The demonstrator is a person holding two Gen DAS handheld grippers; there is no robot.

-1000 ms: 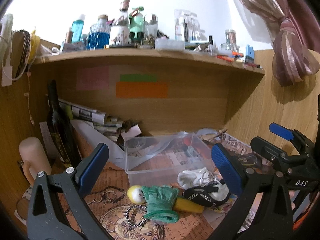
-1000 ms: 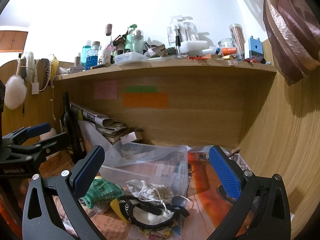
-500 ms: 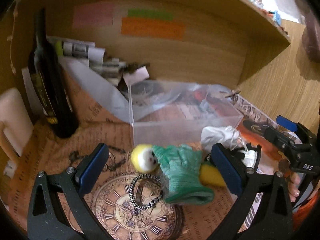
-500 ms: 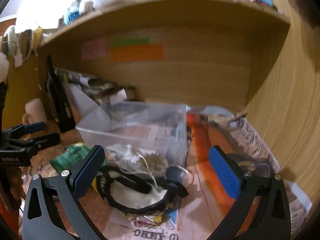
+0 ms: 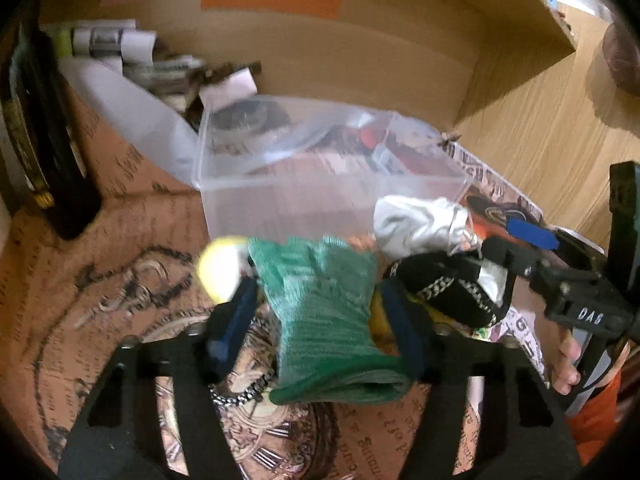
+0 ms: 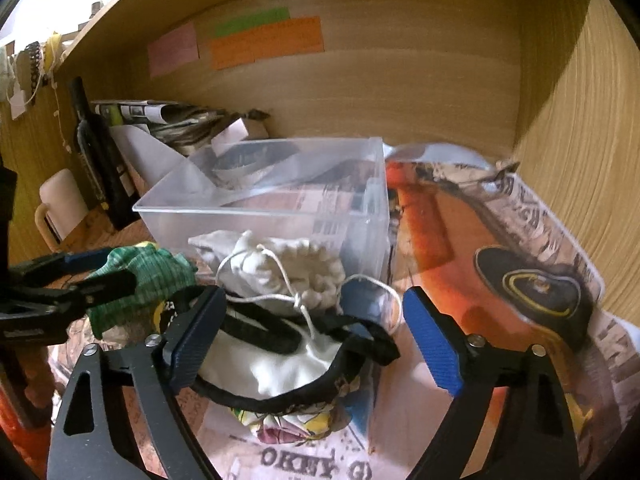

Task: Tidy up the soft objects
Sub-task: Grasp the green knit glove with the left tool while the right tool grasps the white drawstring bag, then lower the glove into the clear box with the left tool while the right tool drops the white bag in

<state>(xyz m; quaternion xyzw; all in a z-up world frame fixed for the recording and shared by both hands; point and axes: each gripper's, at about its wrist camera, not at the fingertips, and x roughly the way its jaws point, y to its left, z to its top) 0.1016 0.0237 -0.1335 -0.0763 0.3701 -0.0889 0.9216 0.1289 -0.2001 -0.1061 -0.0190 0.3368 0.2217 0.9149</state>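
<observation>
Knitted green cloth glove (image 5: 320, 304), clear glossy plastic box (image 6: 280, 196), smooth wood-grain shelf wall (image 6: 400, 92), possibly cotton pouch (image 6: 280, 268)

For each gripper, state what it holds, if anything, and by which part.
The left gripper has its fingers on either side of the green glove, around its middle; whether they grip yet cannot be told. The right gripper holds nothing.

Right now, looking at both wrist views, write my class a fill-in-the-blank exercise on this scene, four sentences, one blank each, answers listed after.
1. The left tool has its fingers on either side of a knitted glove whose colour is ____.
2. The clear plastic box stands behind the white ____ pouch.
3. The right tool is ____, its fingers spread wide.
4. The widest sticky note on the back wall is ____.

Answers: green; drawstring; open; orange
</observation>
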